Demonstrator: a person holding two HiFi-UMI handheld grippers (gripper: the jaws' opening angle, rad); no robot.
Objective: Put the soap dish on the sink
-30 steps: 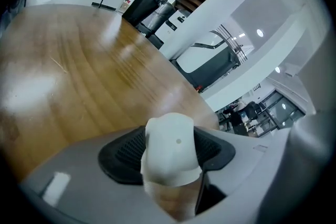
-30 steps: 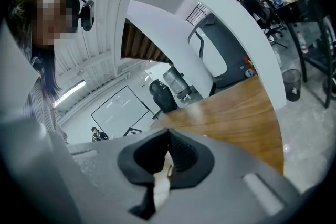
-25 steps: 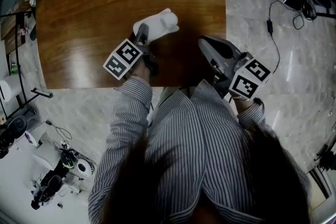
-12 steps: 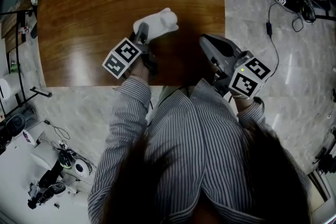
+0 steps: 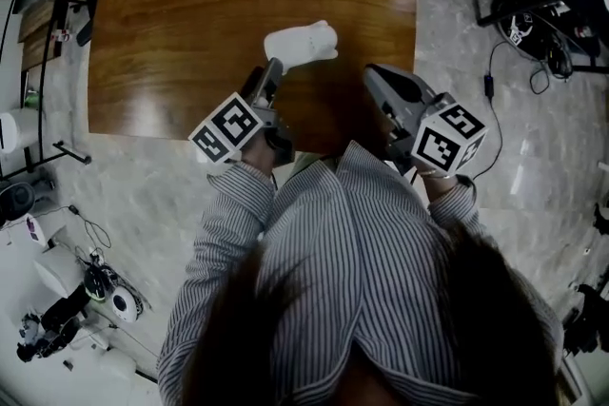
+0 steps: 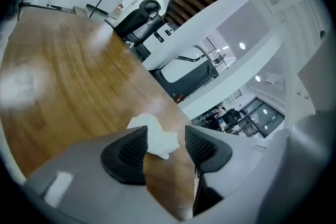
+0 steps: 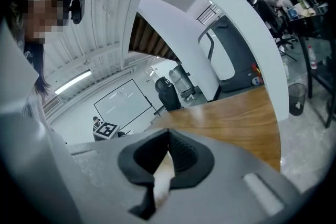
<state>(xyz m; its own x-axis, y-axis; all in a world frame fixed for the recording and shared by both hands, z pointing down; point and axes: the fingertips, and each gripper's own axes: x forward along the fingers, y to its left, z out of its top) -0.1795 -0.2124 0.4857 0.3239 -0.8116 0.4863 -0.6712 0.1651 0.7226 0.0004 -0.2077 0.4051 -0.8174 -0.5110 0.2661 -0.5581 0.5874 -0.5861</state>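
Head view looks straight down on a brown wooden bench (image 5: 181, 24). The white soap dish (image 5: 303, 45) lies alone on it, right of the middle and nearer the person's edge than the far one.

The left gripper (image 5: 273, 68) points at the dish from the near side, with its tips just short of the dish's near left end. This view does not show whether they touch it. In the left gripper view the jaws stand apart and are closing. The dish shows in the gap beyond the dark ribbed pads (image 6: 127, 153), its left part hidden behind the left one. Bare wood is visible between the pads, and they do not press on the dish.

The right gripper (image 5: 374, 73) is held over the near right part of the bench, well to the right of the dish. In its own view the jaws are pressed together with nothing between them, and only a thin sliver of wood shows below where the pads meet.

The person's striped shirt (image 5: 343, 242) fills the lower half of the head view. Grey marbled floor (image 5: 533, 166) surrounds the bench, with black cables (image 5: 495, 62) lying on it at the right.
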